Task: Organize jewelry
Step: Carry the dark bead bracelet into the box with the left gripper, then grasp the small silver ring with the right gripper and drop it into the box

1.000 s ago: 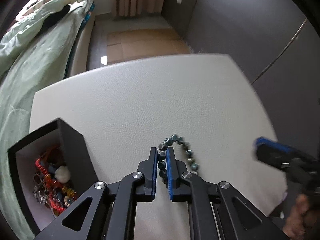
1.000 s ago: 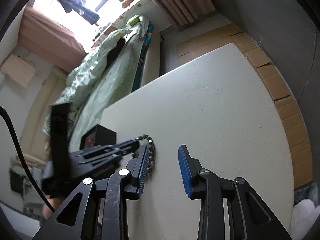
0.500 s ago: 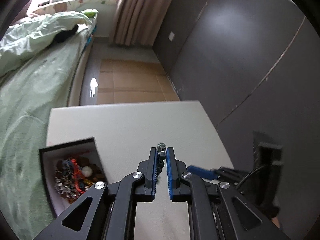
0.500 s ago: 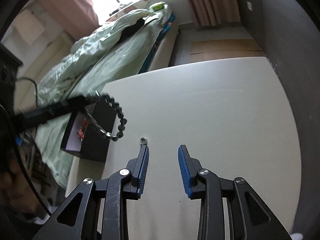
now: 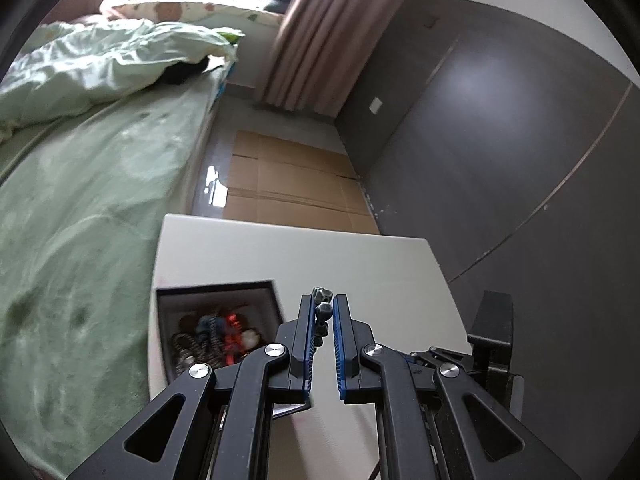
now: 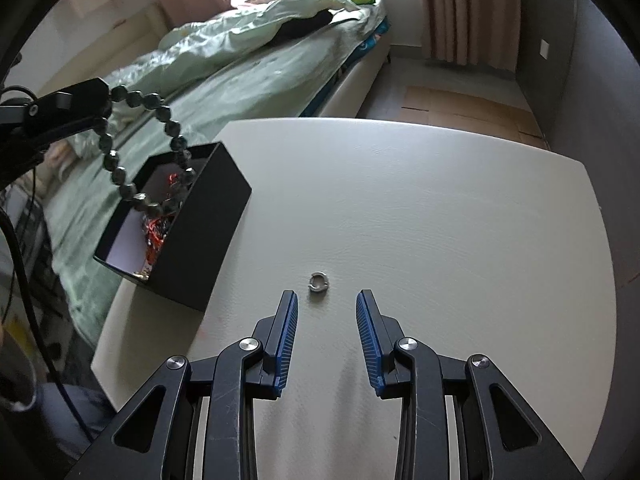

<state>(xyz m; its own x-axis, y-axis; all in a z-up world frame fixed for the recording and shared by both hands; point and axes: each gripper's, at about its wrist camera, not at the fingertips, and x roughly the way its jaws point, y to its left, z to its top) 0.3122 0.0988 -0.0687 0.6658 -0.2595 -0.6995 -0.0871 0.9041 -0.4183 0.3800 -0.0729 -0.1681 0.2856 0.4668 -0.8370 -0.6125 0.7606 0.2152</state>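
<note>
Your left gripper (image 5: 323, 312) pinches the bracelet (image 6: 160, 112), its loop dangling over the box (image 6: 208, 236); drop off-centre and beads snag the rim. Right gripper (image 6: 326, 308) is wide open around the ring (image 6: 318, 282) on the desk (image 6: 440, 220); closing could flick it.

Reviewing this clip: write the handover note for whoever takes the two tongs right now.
Left tongs: shut on the dark green beaded bracelet, which hangs as a loop above the open black cardboard jewelry box.
Right tongs: open, holding nothing, just short of the small silver open ring on the white leather-textured tabletop.
Done: the box already holds a tangle of red and mixed pieces; bracelet lifted off the table.
Left: let the bracelet down into the box, then likely pick up the ring and put it in too.
</note>
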